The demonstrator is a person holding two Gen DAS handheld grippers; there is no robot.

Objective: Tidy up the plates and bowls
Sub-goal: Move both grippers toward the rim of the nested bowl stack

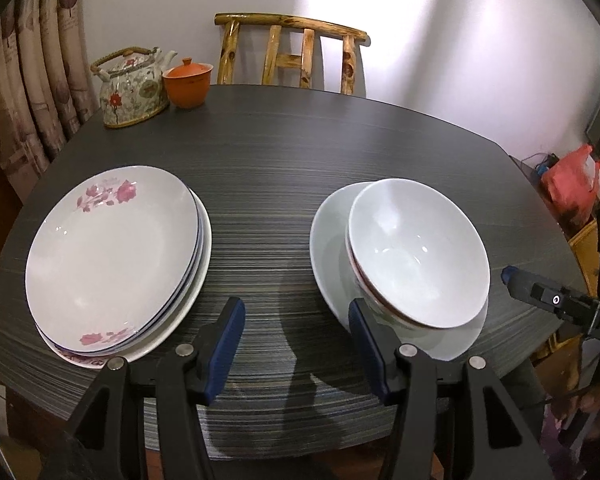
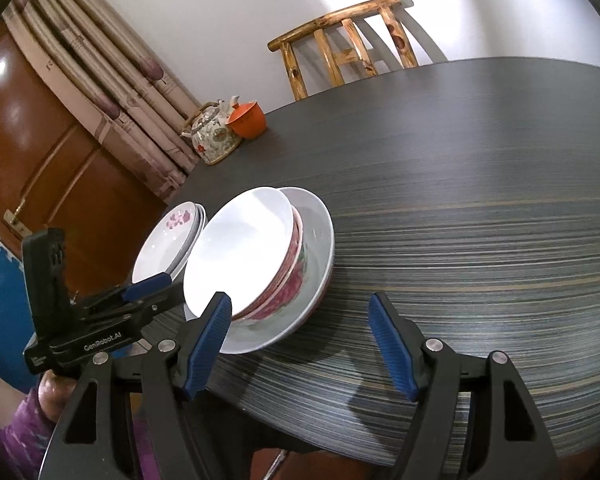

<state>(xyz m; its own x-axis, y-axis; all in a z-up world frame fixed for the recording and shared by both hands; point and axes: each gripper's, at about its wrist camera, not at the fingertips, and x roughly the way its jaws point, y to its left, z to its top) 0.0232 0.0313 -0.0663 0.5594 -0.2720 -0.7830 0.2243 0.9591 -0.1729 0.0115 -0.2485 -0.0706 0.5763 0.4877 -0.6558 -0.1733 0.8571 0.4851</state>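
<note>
A stack of white plates [image 1: 112, 256], the top one with pink flowers, lies at the left on the dark table [image 1: 284, 184]. To the right, nested white bowls [image 1: 416, 252] sit on a plain white plate [image 1: 328, 248]. My left gripper [image 1: 296, 312] hangs open over bare table between the two stacks, holding nothing. In the right wrist view the bowls [image 2: 256, 260] show a red flower pattern outside, on their plate [image 2: 316, 232], with the plate stack [image 2: 168, 240] behind. My right gripper [image 2: 300, 308] is open and empty beside the bowls, over the table's near edge.
A flowered teapot [image 1: 128, 92] and an orange lidded cup [image 1: 188, 82] stand at the far left corner. A wooden chair [image 1: 292, 52] is behind the table. Curtains [image 1: 32, 92] hang at the left. A hand in a purple sleeve [image 2: 16, 432] holds the left gripper.
</note>
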